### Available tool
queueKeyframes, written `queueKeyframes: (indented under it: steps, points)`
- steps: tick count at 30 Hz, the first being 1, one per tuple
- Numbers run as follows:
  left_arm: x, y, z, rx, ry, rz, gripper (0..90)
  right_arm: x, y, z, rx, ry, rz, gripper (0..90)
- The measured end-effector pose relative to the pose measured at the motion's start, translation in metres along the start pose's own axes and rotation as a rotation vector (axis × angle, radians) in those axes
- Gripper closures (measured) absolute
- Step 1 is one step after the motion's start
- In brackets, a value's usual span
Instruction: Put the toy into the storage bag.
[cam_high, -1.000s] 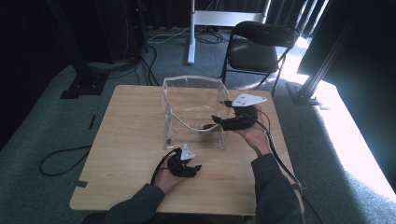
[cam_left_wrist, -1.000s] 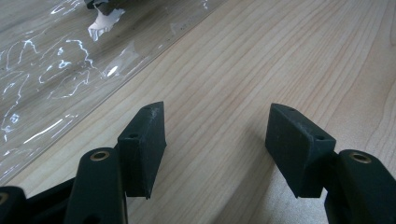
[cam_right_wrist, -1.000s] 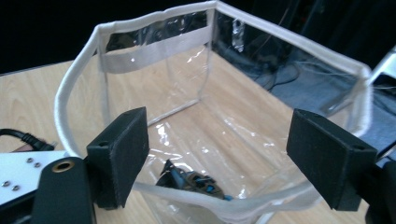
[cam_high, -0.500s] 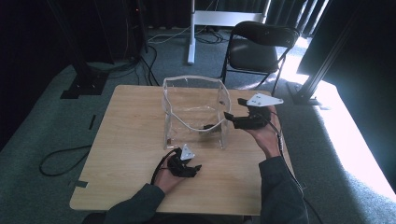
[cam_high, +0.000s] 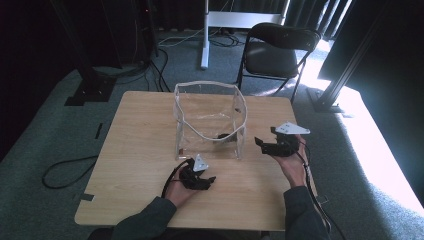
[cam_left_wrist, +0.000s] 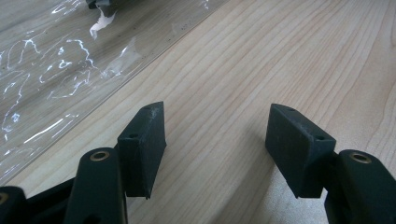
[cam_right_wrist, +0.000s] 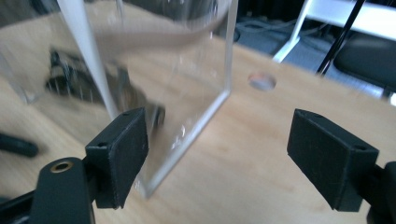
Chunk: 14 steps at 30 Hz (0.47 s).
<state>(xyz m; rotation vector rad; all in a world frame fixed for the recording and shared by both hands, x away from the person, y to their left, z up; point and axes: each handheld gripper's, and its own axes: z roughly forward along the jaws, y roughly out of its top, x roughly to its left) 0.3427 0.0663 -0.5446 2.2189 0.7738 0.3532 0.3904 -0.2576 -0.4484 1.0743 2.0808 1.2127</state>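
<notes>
From the high view, my right gripper (cam_high: 264, 144) has drawn back from the clear plastic bag (cam_high: 210, 120) standing mid-surface, so I judge a release. Left gripper (cam_left_wrist: 215, 140): fingers spread over bare wood. Right gripper view: fingers spread, bag just ahead.
</notes>
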Motion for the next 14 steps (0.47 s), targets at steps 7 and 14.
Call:
queueKeyframes:
  steps: [7,14]
  points:
    - [0.0,0.0,0.0,0.002,-0.002,-0.002,38.3,0.005,-0.031,0.009,0.053,-0.003,0.022,20.0]
    - [0.0,0.0,0.0,0.001,-0.001,-0.008,38.3,0.008,-0.05,0.013,0.09,-0.018,0.033,19.5]
